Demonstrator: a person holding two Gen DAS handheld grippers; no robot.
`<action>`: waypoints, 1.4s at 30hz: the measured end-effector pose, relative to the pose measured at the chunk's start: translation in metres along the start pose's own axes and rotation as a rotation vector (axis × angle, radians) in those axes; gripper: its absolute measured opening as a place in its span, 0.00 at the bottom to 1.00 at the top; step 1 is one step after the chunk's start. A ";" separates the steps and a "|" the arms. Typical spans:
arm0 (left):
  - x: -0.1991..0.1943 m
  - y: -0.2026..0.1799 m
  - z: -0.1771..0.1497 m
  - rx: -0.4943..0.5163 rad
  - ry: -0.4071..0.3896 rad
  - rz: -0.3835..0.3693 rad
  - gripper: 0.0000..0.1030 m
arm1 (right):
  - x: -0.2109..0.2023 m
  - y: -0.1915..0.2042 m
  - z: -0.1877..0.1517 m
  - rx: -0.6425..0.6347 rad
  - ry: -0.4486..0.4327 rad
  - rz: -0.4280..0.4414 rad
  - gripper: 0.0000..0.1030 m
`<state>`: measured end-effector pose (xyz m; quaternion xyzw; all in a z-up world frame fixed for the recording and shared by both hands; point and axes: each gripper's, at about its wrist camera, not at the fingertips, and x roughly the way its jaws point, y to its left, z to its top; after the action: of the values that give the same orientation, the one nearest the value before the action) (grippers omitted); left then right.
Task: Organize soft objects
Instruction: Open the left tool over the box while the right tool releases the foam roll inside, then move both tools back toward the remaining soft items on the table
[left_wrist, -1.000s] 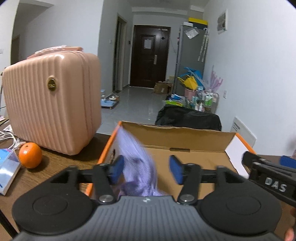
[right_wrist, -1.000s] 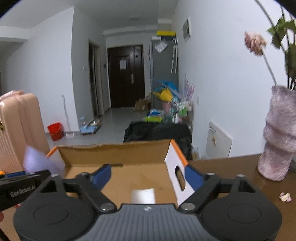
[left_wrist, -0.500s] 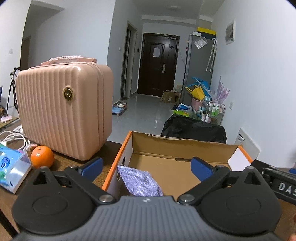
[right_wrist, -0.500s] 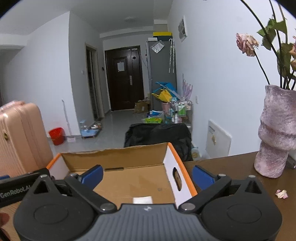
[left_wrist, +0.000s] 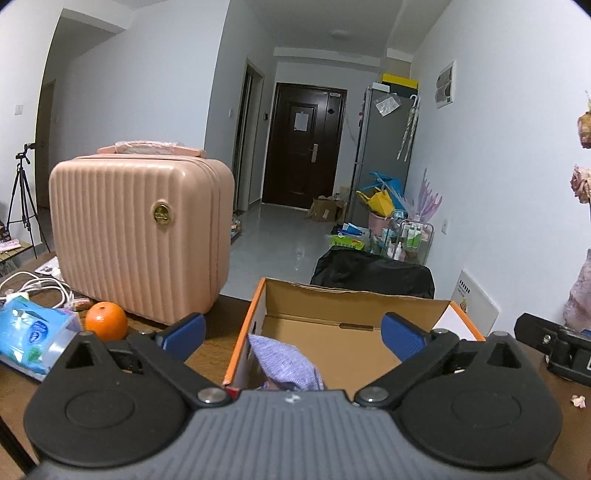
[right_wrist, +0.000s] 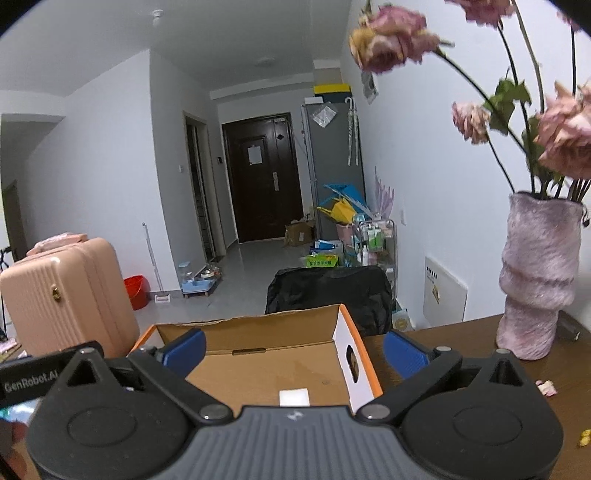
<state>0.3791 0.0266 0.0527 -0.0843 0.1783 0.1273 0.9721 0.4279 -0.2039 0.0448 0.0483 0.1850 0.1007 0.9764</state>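
dark wooden desk runs under both tools. nearest, the left gripper and right gripper hold their blue-padded fingers spread wide, gripping nothing. just beyond, a soft lilac knitted cloth lies crumpled in the open orange-edged cardboard box, at its left wall. it looks light and limp; pinch a raised fold.

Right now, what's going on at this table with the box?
A person holds tongs in each hand over a cardboard box on the table. A folded purple cloth lies inside at the box's left end. The left tongs and right tongs are wide open and hold nothing.
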 end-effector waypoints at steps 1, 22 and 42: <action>-0.005 0.002 -0.001 0.006 -0.003 -0.005 1.00 | -0.005 0.001 -0.001 -0.011 -0.003 -0.001 1.00; -0.096 0.044 -0.030 0.074 -0.032 -0.031 1.00 | -0.101 0.024 -0.041 -0.134 -0.038 0.004 1.00; -0.182 0.087 -0.059 0.123 -0.017 -0.052 1.00 | -0.189 0.045 -0.088 -0.180 -0.012 0.019 1.00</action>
<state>0.1715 0.0579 0.0551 -0.0277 0.1753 0.0915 0.9799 0.2148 -0.1955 0.0360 -0.0376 0.1690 0.1257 0.9768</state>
